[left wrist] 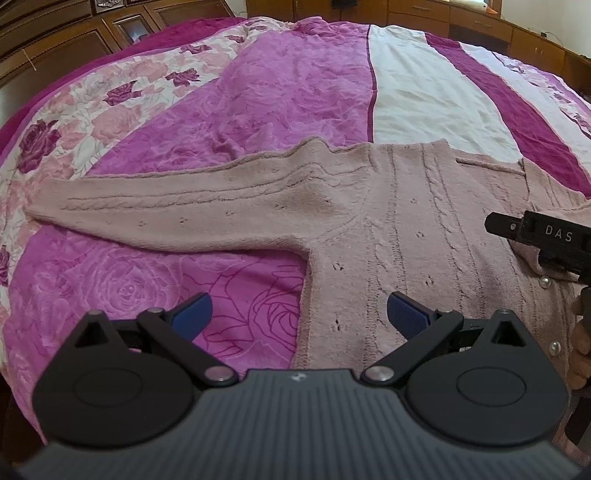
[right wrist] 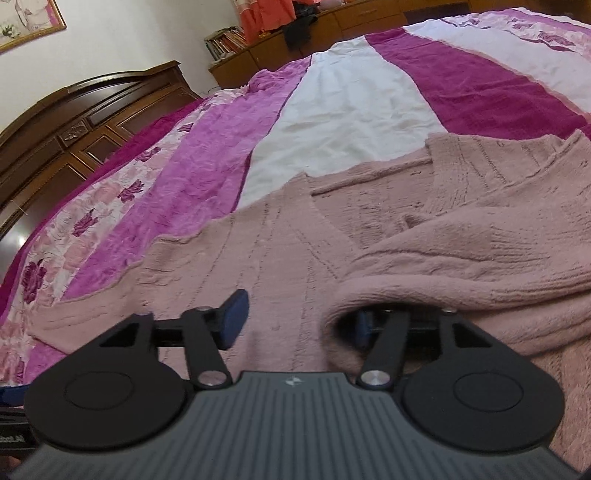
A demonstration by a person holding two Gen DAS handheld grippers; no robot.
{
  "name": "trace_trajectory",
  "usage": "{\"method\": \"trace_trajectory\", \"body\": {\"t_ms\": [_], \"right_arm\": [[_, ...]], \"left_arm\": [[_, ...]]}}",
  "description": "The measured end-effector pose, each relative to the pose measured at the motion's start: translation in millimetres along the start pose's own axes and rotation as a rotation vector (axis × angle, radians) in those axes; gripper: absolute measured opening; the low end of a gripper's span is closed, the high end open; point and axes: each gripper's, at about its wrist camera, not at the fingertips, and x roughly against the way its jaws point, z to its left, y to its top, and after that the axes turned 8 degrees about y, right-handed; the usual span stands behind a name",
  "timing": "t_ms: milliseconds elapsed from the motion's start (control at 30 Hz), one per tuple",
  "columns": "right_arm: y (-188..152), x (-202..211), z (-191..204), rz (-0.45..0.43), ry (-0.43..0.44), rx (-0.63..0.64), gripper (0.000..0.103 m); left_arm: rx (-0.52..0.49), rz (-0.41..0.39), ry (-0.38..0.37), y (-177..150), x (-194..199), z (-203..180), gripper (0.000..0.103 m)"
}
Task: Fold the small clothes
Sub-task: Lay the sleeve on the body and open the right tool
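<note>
A dusty-pink cable-knit cardigan (left wrist: 406, 221) lies flat on the bed, its left sleeve (left wrist: 166, 210) stretched out to the left. My left gripper (left wrist: 299, 314) is open just above the cardigan's lower left side edge, holding nothing. In the right wrist view the cardigan (right wrist: 266, 258) fills the middle, and its other sleeve (right wrist: 461, 266) is folded across the body. My right gripper (right wrist: 299, 325) is open; the sleeve end drapes over its right finger and partly hides it. The right gripper (left wrist: 546, 240) also shows at the right edge of the left wrist view.
The bed carries a magenta, pink and white floral bedspread (left wrist: 295, 85). A dark wooden headboard (right wrist: 74, 122) stands at the left, and wooden cabinets (right wrist: 351, 18) with books and clothes stand behind. A hand (left wrist: 580, 343) shows at the right edge.
</note>
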Motion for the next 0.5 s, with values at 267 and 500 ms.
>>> {"method": "trace_trajectory", "body": {"t_ms": [267,500], "right_arm": [[-4.3,42.9,4.6,0.017,0.056,-0.022,0.074],[-5.5,102.6,2.6,-0.039,0.063,0.027,0.075]], "left_arm": [[-0.009,-0.019,-0.008,1.6,7.0,-4.0,0.103],[-0.034,-0.045,-0.033,5.9,15.8,-15.9,0.103]]}}
